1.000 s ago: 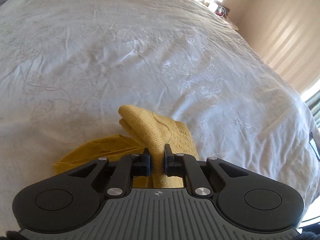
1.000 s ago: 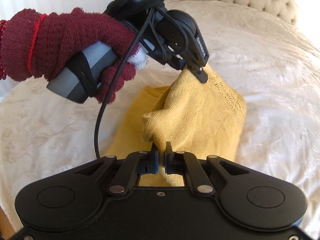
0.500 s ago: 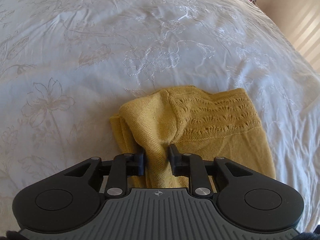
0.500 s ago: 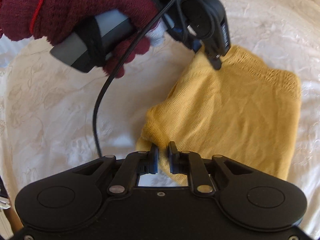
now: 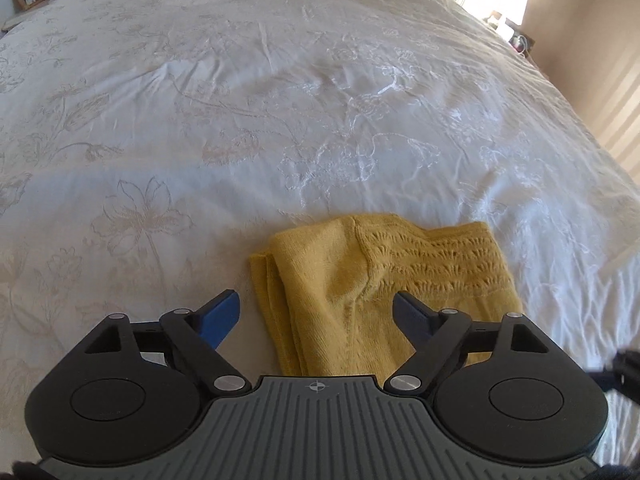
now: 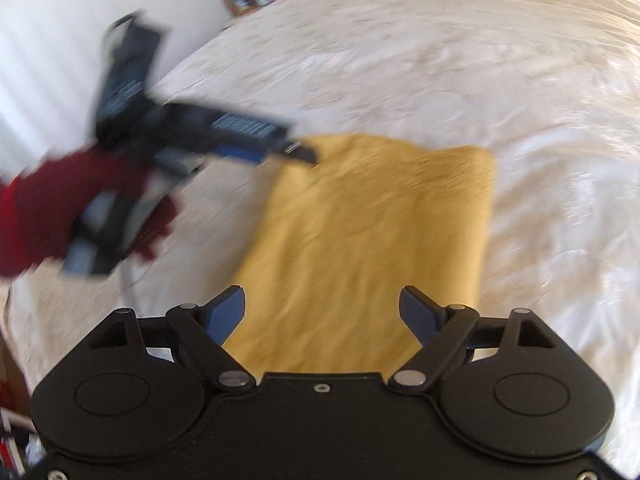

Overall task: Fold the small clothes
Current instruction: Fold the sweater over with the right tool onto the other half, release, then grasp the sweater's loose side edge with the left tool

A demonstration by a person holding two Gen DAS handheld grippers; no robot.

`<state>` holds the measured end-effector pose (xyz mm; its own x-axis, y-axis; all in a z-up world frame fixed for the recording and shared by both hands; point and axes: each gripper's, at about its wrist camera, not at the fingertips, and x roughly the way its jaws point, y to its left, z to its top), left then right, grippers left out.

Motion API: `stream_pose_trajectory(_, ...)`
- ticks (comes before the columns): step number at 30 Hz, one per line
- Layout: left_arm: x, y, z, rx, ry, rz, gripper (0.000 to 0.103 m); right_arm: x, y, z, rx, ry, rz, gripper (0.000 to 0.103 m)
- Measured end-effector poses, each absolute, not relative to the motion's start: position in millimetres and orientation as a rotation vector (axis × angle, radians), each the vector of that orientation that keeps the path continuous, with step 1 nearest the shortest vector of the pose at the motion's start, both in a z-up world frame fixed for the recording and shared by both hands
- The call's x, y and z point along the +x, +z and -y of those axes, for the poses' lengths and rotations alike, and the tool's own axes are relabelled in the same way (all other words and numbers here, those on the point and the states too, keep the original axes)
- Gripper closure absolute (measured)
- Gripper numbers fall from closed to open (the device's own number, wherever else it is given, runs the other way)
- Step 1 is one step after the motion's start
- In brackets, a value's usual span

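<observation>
The yellow knit garment [image 5: 380, 292] lies folded on the white bedspread [image 5: 280, 100], at 6 o'clock in the left wrist view. The left gripper [image 5: 316, 316] and the right gripper [image 6: 322, 316] are both opening, the cloth lying between their jaws ungripped. I judge that this fold is laid; next comes lifting clear, then another fold or smoothing.

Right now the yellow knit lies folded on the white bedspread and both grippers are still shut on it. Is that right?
Not quite. The yellow knit does lie folded on the white bedspread, but neither gripper is shut on it: the left gripper and the right gripper have their jaws opening, pads clear of the fabric, as each wrist view shows.
</observation>
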<state>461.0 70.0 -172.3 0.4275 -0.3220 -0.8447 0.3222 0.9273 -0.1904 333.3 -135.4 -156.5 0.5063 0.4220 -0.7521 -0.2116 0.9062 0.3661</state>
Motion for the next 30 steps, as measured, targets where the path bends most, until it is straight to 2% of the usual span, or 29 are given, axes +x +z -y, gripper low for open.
stream_pose_trajectory(7,440.3,-204.9,-81.0,-0.049,-0.348,-1.177,0.018,397.5,-184.8,150.4,0.299,0.439,-0.976,0.014)
stream_pose_trajectory(10,433.4,-215.7,-89.7,-0.066,-0.340,-1.188,0.007,415.7,-207.2,157.0,0.297,0.377,-1.043,0.014)
stream_pose_trajectory(14,433.3,-218.9,-92.2,-0.078,-0.344,-1.187,0.006,426.7,-219.4,160.9,0.255,0.330,-1.086,0.015)
stream_pose_trajectory(20,430.8,-213.9,-87.1,-0.059,-0.339,-1.180,0.004,413.9,-203.8,167.7,0.268,0.266,-1.051,0.013)
stream_pose_trajectory(21,428.1,-211.5,-87.7,-0.058,-0.337,-1.177,0.004,409.0,-200.1,170.0,0.275,0.256,-1.043,0.012)
stream_pose_trajectory(23,420.4,-207.4,-89.8,-0.059,-0.331,-1.174,0.004,396.4,-193.0,174.5,0.287,0.231,-1.029,0.004)
stream_pose_trajectory(30,383.0,-193.0,-100.6,-0.092,-0.292,-1.161,0.003,347.9,-183.8,177.3,0.314,0.140,-1.031,0.001)
